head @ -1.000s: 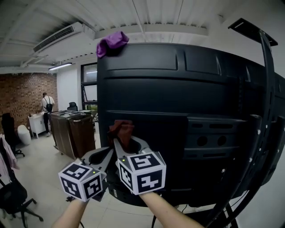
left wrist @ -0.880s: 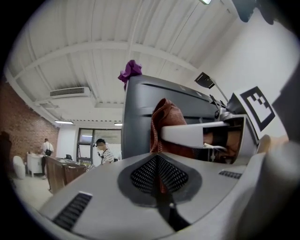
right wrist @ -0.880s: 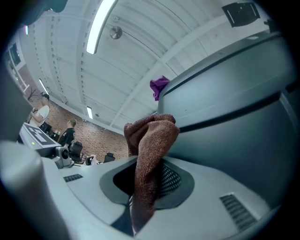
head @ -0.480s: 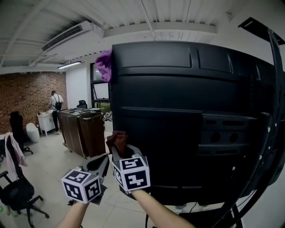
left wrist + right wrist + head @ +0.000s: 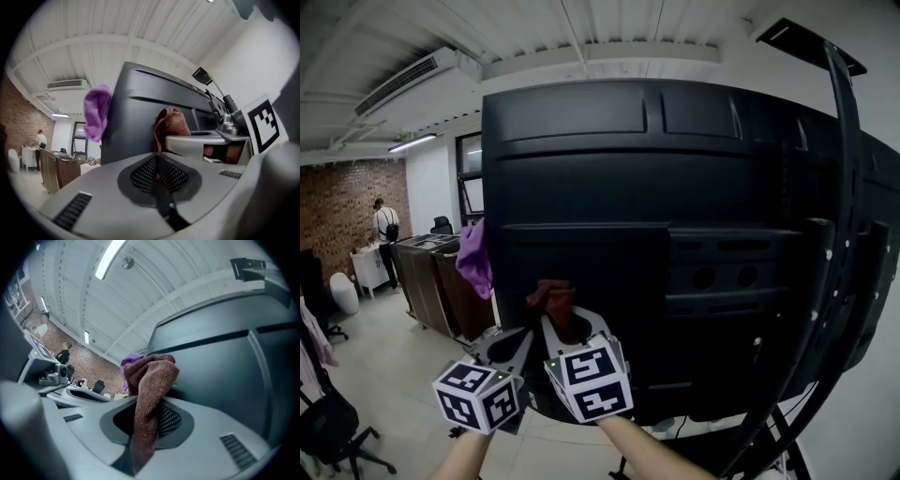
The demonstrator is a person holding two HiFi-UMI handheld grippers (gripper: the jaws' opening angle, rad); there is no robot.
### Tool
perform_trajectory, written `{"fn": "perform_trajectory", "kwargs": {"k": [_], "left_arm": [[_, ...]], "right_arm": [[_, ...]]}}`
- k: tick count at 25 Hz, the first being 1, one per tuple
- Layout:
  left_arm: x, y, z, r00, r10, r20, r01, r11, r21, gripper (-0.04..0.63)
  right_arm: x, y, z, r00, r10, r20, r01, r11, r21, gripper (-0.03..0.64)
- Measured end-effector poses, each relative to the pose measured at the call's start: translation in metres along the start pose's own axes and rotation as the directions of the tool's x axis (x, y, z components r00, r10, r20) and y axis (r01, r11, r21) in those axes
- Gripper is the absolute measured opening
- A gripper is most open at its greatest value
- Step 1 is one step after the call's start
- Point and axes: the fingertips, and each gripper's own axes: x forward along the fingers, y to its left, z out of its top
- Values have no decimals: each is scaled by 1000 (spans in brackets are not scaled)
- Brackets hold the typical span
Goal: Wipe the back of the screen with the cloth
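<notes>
The black back of the screen fills the head view, and also shows as the screen and the screen in the two gripper views. My right gripper is shut on a brown cloth, whose bunched end lies at the screen's lower left panel. In the right gripper view the brown cloth hangs out between the closed jaws of my right gripper. My left gripper sits just left of it, shut with nothing in it. A purple cloth is by the screen's left edge at mid-height.
A black curved stand arm runs down the screen's right side. A dark wooden cabinet stands behind on the left, a person by the brick wall, an office chair at lower left.
The purple cloth was on the screen's top left corner and has dropped down beside the left edge. My grippers and the brown cloth have stayed at the lower left panel.
</notes>
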Motion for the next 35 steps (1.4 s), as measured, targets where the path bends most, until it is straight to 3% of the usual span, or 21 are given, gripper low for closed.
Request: {"fn": "perform_trajectory", "kwargs": {"k": [5, 14, 23, 29, 35], "left_arm": [[26, -50, 0, 996, -94, 7, 94, 996, -13, 11], [64, -137, -6, 971, -239, -5, 239, 971, -23, 11], [87, -189, -5, 949, -316, 5, 316, 948, -29, 11], [92, -211, -6, 937, -350, 1, 350, 936, -29, 11], [89, -197, -8, 946, -324, 1, 324, 945, -34, 11]], "right_arm": [[-46, -32, -5, 997, -70, -12, 69, 992, -102, 66], [-113, -107, -39, 974, -204, -102, 199, 978, -55, 66], [-165, -167, -48, 931, -351, -96, 349, 936, -39, 66], [-178, -179, -51, 920, -377, -109, 374, 926, -45, 66], [-167, -165, -49, 934, -346, -89, 345, 938, -30, 66]]}}
